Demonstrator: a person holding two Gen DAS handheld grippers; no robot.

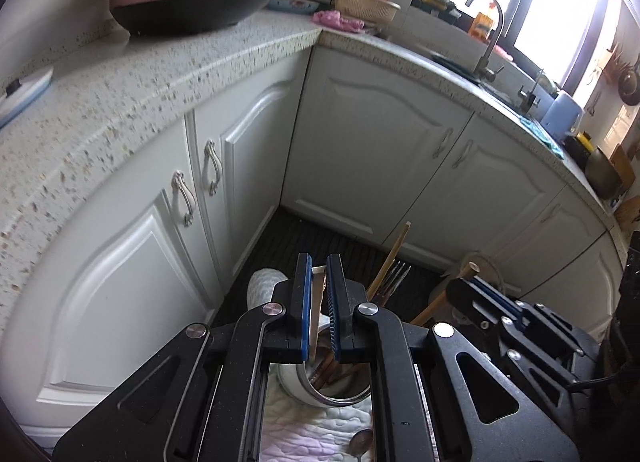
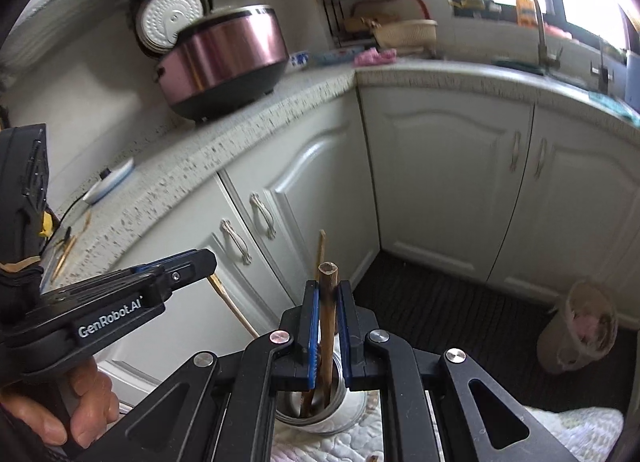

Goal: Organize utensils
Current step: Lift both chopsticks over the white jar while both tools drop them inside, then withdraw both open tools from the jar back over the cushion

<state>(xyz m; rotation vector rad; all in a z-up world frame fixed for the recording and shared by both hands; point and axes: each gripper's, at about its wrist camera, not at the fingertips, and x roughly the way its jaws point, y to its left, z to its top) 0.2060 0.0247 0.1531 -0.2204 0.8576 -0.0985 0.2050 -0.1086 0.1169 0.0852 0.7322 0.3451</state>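
My left gripper (image 1: 319,264) is shut on a flat silvery utensil handle (image 1: 317,302) that runs down into a white holder with a metal rim (image 1: 340,396). Several brown sticks stand in the holder. A wooden chopstick (image 1: 390,258) and fork tines (image 1: 398,274) stick up just to the right. My right gripper (image 2: 328,292) is shut on a brown wooden handle (image 2: 327,314) whose lower end stands inside the same holder (image 2: 320,414). In the right wrist view the left gripper (image 2: 188,268) sits at left, gripped by a hand (image 2: 80,406). A spoon (image 1: 360,442) lies on the quilted cloth (image 1: 320,434).
A speckled counter (image 1: 120,101) with a pink rice cooker (image 2: 224,57) curves around the corner. White cabinet doors (image 2: 440,181) stand behind the grippers, and a dark ribbed mat (image 2: 440,302) covers the floor. A small waste bin (image 2: 580,326) stands at the right, and a faucet (image 1: 490,33) is further back.
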